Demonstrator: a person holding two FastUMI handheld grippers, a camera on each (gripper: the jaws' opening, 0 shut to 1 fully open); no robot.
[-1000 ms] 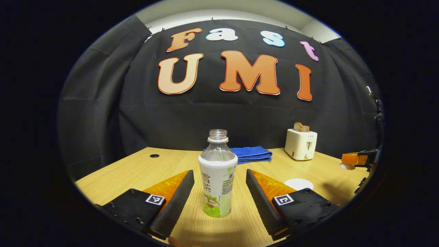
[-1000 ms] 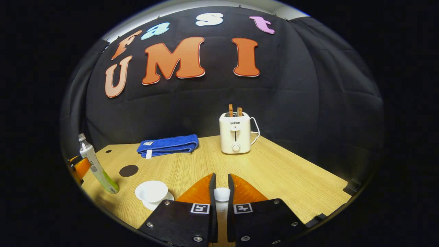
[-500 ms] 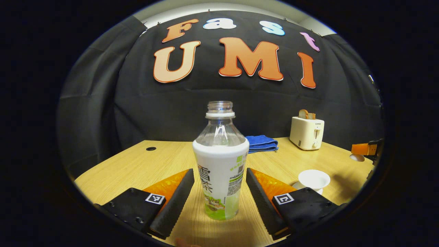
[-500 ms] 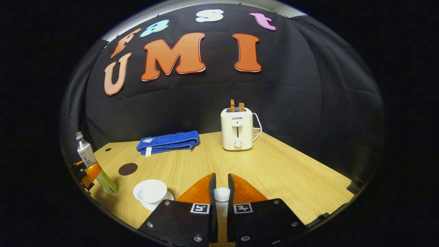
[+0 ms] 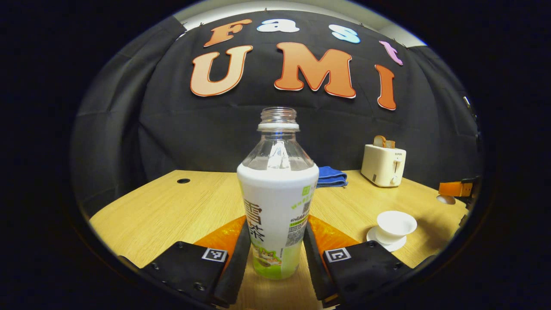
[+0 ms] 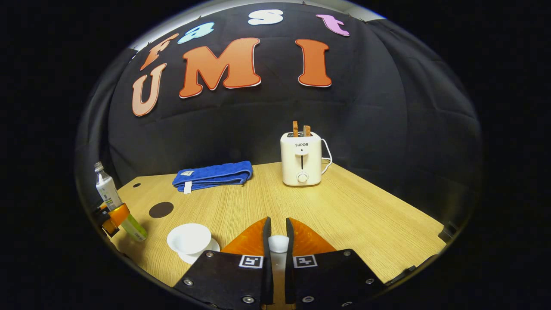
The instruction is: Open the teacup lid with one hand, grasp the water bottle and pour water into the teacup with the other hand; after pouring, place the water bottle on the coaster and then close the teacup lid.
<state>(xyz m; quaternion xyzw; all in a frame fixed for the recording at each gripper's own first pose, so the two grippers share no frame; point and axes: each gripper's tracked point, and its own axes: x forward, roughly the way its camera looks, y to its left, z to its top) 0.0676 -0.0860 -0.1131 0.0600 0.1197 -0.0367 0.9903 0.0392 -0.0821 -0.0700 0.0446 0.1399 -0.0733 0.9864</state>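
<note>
Left gripper view. The water bottle stands upright and uncapped on the wooden table, toward its near edge. The left gripper is set around the lower, labelled part of the bottle; both fingers appear pressed against the label, one on each side, so a pinch on the bottle is judged to be made. The open teacup is seen on its saucer to the right of the bottle, near the table's right edge. A blue towel and a toaster stand toward the far edge.

For a sound lift, the grip should be confirmed as firm before the bottle is raised, since the thin plastic wall is likely to flex. The bottle should be kept upright during travel, as no cap is fitted. The neck should be brought over the cup's bowl before any tilt is begun, and the tilt applied slowly.

Right gripper view. The right gripper is closed on the white teacup lid, which is pinched between the two fingers above the table's near edge. The lid should be held well aside, clear of the pouring path. The teacup is seen near the front left, with the dark round coaster just beyond it and the bottle, held by the left gripper, at the left edge. The coaster is apart from the cup, so the bottle can be set down there without crossing the cup.
</note>
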